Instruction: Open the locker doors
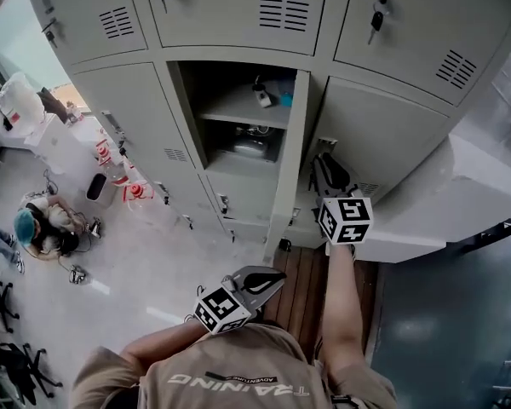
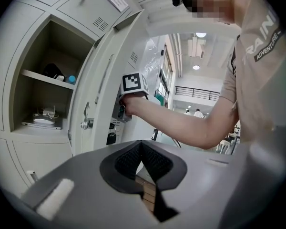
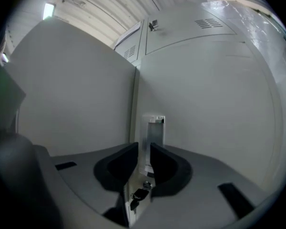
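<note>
A pale floor (image 1: 128, 271) spread toward eight o'clock, black chairs (image 1: 8, 360) at its edge. Wood slats (image 1: 300, 284) lay at six; ceiling lamps (image 2: 196, 67) glowed.

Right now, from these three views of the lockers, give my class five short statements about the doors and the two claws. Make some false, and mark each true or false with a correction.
1. One locker door in the middle row stands open. True.
2. The left claw grips the open door. False: it is shut on nothing and sits low, near the person's chest.
3. The right claw is on the handle of the closed locker just right of the open door. True.
4. The open locker is empty. False: small items sit on its shelf, and more lie below.
5. A key hangs from a lock in the top row. True.
</note>
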Available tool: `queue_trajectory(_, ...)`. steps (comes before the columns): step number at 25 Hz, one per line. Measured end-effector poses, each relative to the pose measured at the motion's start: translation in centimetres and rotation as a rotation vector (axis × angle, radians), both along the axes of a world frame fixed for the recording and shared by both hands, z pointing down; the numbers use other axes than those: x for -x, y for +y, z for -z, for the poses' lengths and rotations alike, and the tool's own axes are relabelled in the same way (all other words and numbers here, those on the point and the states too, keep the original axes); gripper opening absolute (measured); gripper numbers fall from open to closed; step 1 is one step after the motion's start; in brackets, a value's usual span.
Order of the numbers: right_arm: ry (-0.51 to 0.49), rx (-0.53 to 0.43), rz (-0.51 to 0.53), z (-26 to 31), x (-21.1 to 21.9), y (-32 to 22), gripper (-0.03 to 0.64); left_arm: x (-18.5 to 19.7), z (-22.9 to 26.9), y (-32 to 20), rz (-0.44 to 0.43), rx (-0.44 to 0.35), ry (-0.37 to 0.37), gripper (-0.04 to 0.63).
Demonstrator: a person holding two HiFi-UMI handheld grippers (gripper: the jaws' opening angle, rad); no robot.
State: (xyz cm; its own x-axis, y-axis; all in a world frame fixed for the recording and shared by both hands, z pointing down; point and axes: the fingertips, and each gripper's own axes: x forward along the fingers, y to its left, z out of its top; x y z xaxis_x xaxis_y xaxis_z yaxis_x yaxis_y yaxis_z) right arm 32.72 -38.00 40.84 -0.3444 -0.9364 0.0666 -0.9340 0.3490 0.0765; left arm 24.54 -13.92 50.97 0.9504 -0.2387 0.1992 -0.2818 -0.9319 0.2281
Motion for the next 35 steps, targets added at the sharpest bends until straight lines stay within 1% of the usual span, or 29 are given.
queue_trajectory(3,0.019,0.002,0.005,-0.5,0.2,-1.0,0.048,-0.1,-0.3,-0.3,0.014,0.000,-0.006,0.006)
queue_trajectory(10,0.019,-0.013,0.023,-0.3,0.9,-2.7,0.049,-0.5,-0.3,-0.6,0.024,-0.008,-0.001,0.006)
queue_trajectory(16,-0.041,-0.002,0.032,-0.2,0.8,-2.5,0.049,0.2,-0.3,-0.3,0.038,-0.012,0.004,0.006)
queue_trajectory(21,-0.040,-0.009,0.086,-0.1,1.4,0.3,0.049,0.5,-0.3,0.0,0.036,-0.011,0.008,0.006)
queue_trajectory(25,-0.048,-0.003,0.161,-0.3,1.4,4.3,0.049,0.3,-0.2,1.3,0.007,-0.016,0.011,0.006)
queue_trajectory(28,-0.056,-0.019,0.209,-0.2,0.9,7.6,0.049,0.1,-0.2,2.0,-0.013,-0.018,0.009,0.006)
queue_trajectory(31,-0.060,-0.031,0.221,-0.3,0.0,10.8,0.051,-0.3,-0.2,2.9,-0.042,-0.017,0.004,0.006)
queue_trajectory(35,-0.046,-0.033,0.203,-0.3,-1.9,14.5,0.054,-1.5,0.1,3.9,-0.091,-0.033,0.003,0.006)
